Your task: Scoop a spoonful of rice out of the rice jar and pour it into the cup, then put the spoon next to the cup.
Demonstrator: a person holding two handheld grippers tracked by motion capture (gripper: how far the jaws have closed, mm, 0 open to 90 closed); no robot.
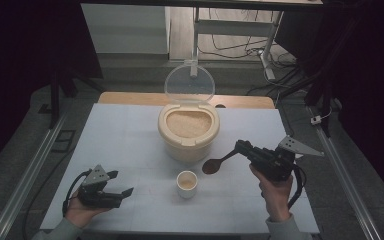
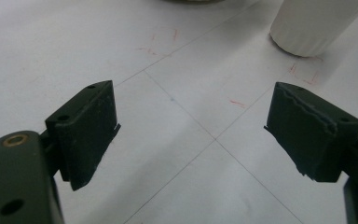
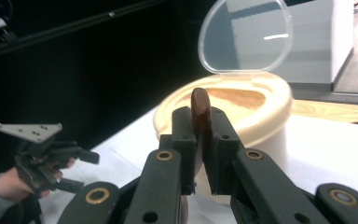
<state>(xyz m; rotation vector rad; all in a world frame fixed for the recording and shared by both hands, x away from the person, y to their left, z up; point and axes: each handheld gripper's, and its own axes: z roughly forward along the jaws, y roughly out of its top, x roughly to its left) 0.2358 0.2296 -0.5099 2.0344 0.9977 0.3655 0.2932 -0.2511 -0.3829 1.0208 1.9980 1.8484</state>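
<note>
I'm seeing the left gripper sitting low at the near left of the white table, jaws standing wide apart with nothing between them. In the left gripper view its black pads are looking matte and blocky, one with a ragged worn edge, hovering over bare table marked with thin grid lines and faint red pen marks.

Moving right, I'm looking at a small cup standing upright near the table's middle front; it's pale, round, ribbed at the base in the left gripper view, and something light is lying inside it, though I cannot tell what.

Behind it, a large cream rice bin is sitting mid-table, round and smooth-walled, lying open with pale grain filling it almost to the rim. Its clear plastic lid is standing hinged up at the back, glossy and see-through.

Right of the bin, I'm holding a dark brown wooden spoon with the right gripper: jaws clamped tight on the handle end, oval bowl pointing left and hanging just above the table between cup and bin. In the right gripper view the spoon's handle is sticking up smooth and rounded between the pads.
</note>
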